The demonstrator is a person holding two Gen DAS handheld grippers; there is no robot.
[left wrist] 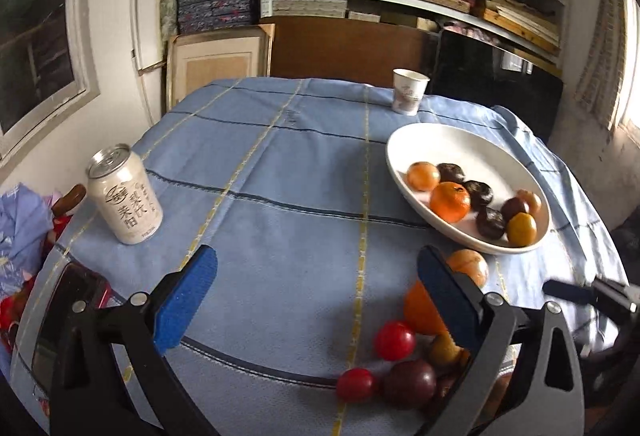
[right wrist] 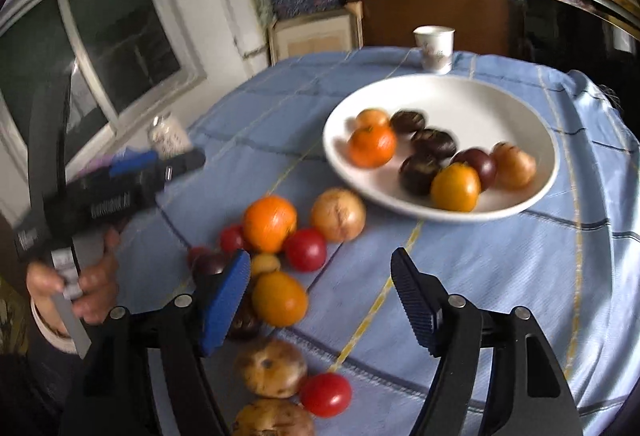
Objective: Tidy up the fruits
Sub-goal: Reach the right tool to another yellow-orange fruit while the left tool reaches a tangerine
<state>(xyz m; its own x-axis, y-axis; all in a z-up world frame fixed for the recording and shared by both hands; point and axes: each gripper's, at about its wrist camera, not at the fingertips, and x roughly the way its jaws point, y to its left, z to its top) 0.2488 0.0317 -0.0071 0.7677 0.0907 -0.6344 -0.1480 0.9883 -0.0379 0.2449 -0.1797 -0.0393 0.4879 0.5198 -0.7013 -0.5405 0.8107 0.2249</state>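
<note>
A white bowl (left wrist: 404, 139) (right wrist: 520, 103) on the blue tablecloth holds several fruits: an orange mandarin (right wrist: 372, 145), dark plums (right wrist: 420, 169) and a yellow fruit (right wrist: 456, 187). Loose fruit lies on the cloth in front of it: an orange (right wrist: 270, 223), red tomatoes (right wrist: 305, 250), a yellow-orange fruit (right wrist: 279, 299) and brown fruits (right wrist: 338, 215). My left gripper (left wrist: 316, 300) is open and empty, with the loose fruit (left wrist: 394, 340) by its right finger. My right gripper (right wrist: 320, 300) is open and empty, just above the cloth beside the yellow-orange fruit.
A white drink can (left wrist: 124, 193) stands at the left. A paper cup (left wrist: 409, 91) stands at the table's far edge. A dark phone-like object (left wrist: 68, 316) lies at the near left edge. The left gripper with the hand (right wrist: 92, 195) shows in the right wrist view.
</note>
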